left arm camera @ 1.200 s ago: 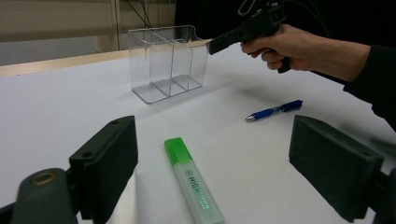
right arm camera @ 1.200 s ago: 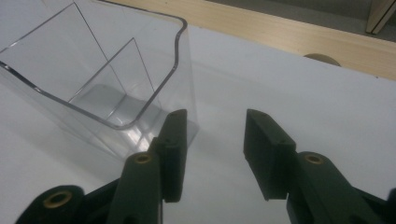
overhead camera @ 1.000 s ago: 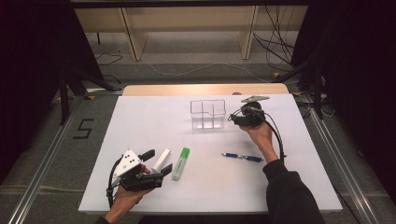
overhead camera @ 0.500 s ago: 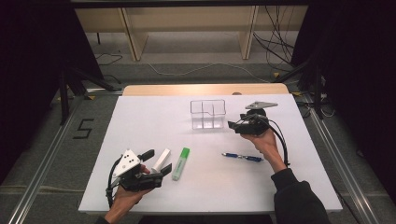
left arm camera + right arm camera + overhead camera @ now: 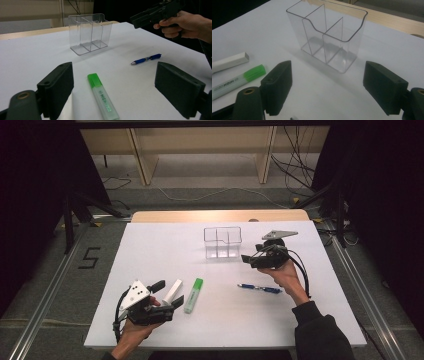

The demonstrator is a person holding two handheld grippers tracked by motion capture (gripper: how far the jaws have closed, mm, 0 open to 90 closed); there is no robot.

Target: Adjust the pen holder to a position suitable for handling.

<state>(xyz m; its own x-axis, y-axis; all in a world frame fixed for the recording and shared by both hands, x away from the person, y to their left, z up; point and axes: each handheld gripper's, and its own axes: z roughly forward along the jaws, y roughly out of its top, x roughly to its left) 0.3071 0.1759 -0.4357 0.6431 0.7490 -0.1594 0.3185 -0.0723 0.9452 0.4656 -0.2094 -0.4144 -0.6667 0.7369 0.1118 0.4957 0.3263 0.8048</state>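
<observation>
A clear plastic organiser (image 5: 222, 241) with three compartments stands upright on the white table (image 5: 150, 250), far of centre. My right gripper (image 5: 246, 259) hovers just right of it and points at it, seen head-on in the right gripper view (image 5: 329, 90). Its jaws have just been opening and stand open with nothing between them. A green highlighter (image 5: 193, 295) and a white stick (image 5: 173, 291) lie at the near left. My left gripper (image 5: 168, 293) rests there, open, with the highlighter (image 5: 102, 96) lying ahead between its jaws. A blue pen (image 5: 260, 288) lies below the right hand.
The table's wooden far edge (image 5: 220, 215) runs behind the organiser. Metal rails (image 5: 45, 300) flank the table on both sides. Shelving legs and cables sit on the floor beyond. The left gripper view also shows the right gripper (image 5: 155, 13) in a hand past the pen (image 5: 146, 59).
My right gripper has drawn back from the organiser, toward the person and slightly right, and its jaws have spread wider. The left gripper and the table's objects have stayed put.
</observation>
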